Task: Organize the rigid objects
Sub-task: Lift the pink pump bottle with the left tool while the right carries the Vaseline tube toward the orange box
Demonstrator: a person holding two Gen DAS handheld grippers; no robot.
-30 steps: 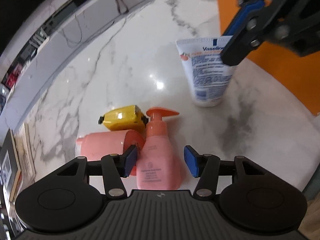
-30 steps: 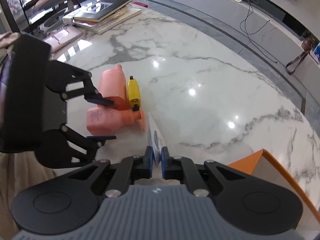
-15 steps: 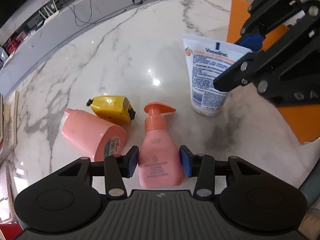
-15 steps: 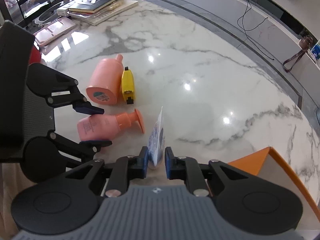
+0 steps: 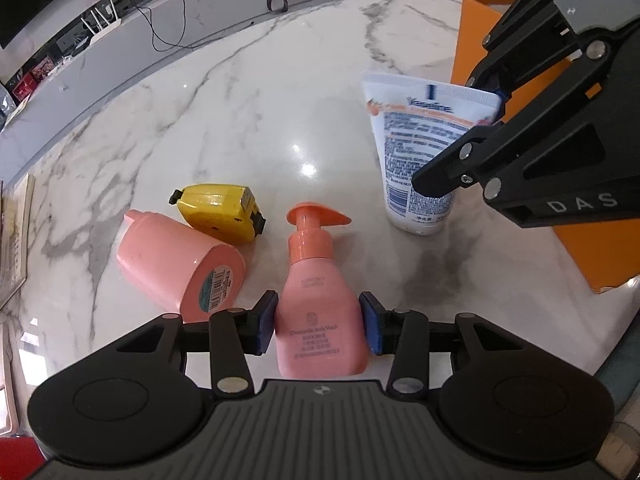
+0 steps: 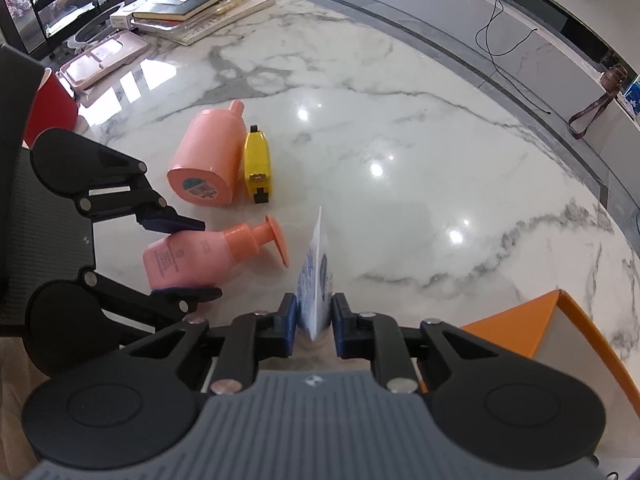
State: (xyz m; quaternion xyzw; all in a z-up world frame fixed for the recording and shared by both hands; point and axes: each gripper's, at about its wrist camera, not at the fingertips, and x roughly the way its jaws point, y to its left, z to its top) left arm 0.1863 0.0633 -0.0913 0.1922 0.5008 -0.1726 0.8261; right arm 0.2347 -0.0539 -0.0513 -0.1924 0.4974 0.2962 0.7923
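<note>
My left gripper (image 5: 318, 326) is shut on a pink pump bottle of body wash (image 5: 320, 312), held by its body with the orange pump pointing away; the bottle also shows in the right wrist view (image 6: 192, 260). A white Vaseline tube (image 5: 420, 156) stands cap-down on the marble table. My right gripper (image 6: 314, 322) has opened around the tube (image 6: 316, 280), its pads a little apart from it. A larger pink bottle (image 5: 180, 260) lies on its side beside a yellow tape measure (image 5: 218, 212).
An orange box (image 5: 600, 248) stands at the right edge of the marble table (image 5: 260, 100); it also shows in the right wrist view (image 6: 528, 324). Books and trays (image 6: 188, 12) lie at the table's far side. A red object (image 6: 48, 108) sits at the left.
My left gripper closed on the pump bottle and lifted and turned it away from the large pink bottle. My right gripper set the Vaseline tube upright and opened its pads off it.
</note>
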